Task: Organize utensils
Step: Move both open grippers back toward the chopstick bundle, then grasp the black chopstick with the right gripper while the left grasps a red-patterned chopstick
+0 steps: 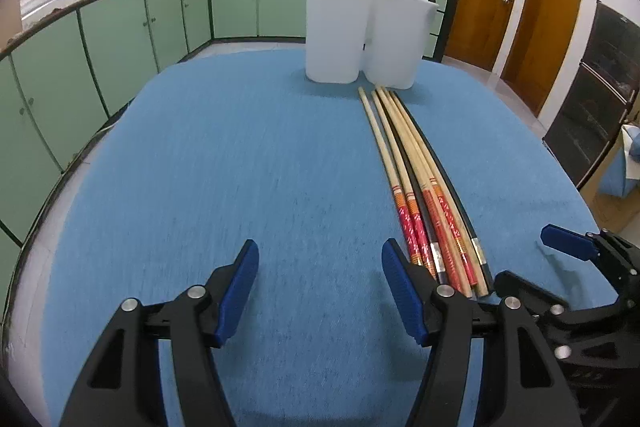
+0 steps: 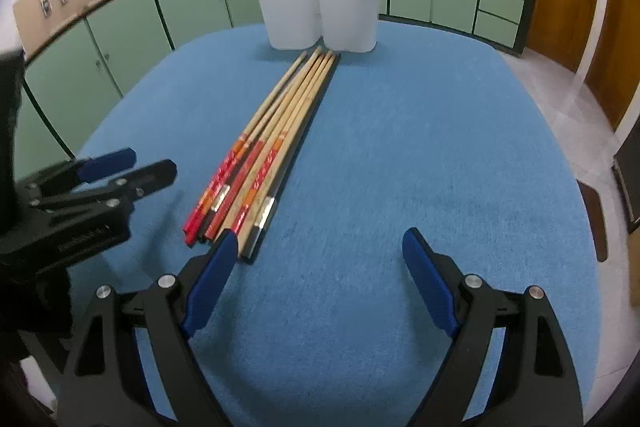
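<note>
While your left gripper (image 1: 320, 291) is hovering over the blue tablecloth (image 1: 240, 167), its 2 blue pads are standing apart with only bare cloth between them; it is grasping nothing. Its right pad (image 1: 400, 295) is sitting just beside the red-painted handle ends of the chopsticks (image 1: 404, 163), and you cannot tell from this view whether it is touching them.

Your right gripper (image 2: 316, 275) is also spread wide and carrying nothing. Its left pad (image 2: 208, 283) is lying close against the near ends of the same bundle, while the other pad is resting well clear over open cloth.

Those chopsticks are lying flat in a tight bundle between your 2 grippers, bamboo ones with red and orange handles alongside at least 1 dark one, their thin tips pointing away from you.

Beyond the tips, 2 white containers (image 1: 360, 35) are standing upright, side by side and touching, near the far edge of the table. Green cabinets (image 1: 236, 3) are running along the wall behind.
</note>
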A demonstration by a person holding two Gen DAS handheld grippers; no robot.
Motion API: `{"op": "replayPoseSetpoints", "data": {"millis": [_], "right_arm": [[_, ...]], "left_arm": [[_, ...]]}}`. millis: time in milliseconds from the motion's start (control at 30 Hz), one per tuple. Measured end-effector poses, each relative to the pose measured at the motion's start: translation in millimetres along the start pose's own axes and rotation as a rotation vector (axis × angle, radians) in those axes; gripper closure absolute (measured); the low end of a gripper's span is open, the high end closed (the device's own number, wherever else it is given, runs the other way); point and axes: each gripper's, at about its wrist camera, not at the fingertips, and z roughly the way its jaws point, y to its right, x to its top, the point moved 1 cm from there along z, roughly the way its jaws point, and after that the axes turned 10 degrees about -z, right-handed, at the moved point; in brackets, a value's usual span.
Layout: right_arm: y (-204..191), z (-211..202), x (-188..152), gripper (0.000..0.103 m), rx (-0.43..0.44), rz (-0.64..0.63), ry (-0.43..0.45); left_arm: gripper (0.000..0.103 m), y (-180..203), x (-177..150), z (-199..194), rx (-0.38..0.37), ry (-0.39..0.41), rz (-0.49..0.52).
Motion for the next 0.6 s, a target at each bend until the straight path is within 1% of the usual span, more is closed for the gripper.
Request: {"op": "replayPoseSetpoints", "data": {"millis": [100, 233, 333, 367, 433, 467, 500, 533, 567, 600], "right_arm": [[-3, 4, 0, 0.021, -0.005, -0.001, -0.009], [3, 2, -4, 0.021, -0.042, -0.005, -0.014], [13, -2, -6, 0.021, -0.105, -0.002, -0.014], [16, -6, -6, 0.022, -0.103, 0.000, -0.003], [18, -10, -8, 0.025, -0.067, 0.009, 0.018], [17, -12, -8, 0.028, -0.033, 0.012, 0.026], [15, -13, -10, 0.033, -0.009, 0.013, 0.032], [14, -12, -12, 0.037, 0.014, 0.017, 0.034], [13, -10, -13, 0.043, 0.030, 0.022, 0.028], [10, -9, -14, 0.052, 0.036, 0.024, 0.025]], "left_arm": [[0.040, -1, -2, 1, 0.003, -0.003, 0.001], [0.040, -2, -5, 0, 0.000, -0.011, 0.004], [0.039, -4, -5, -1, 0.000, -0.015, 0.002], [0.039, -4, -6, -1, 0.001, -0.016, 0.002], [0.038, -4, -7, -2, 0.000, -0.017, 0.004], [0.038, -4, -7, -3, -0.001, -0.018, 0.008], [0.037, -3, -8, -3, 0.000, -0.019, 0.012], [0.036, -3, -9, -4, 0.001, -0.019, 0.016], [0.036, -3, -10, -4, 0.002, -0.020, 0.019], [0.035, -3, -11, -5, 0.004, -0.020, 0.021]]}}
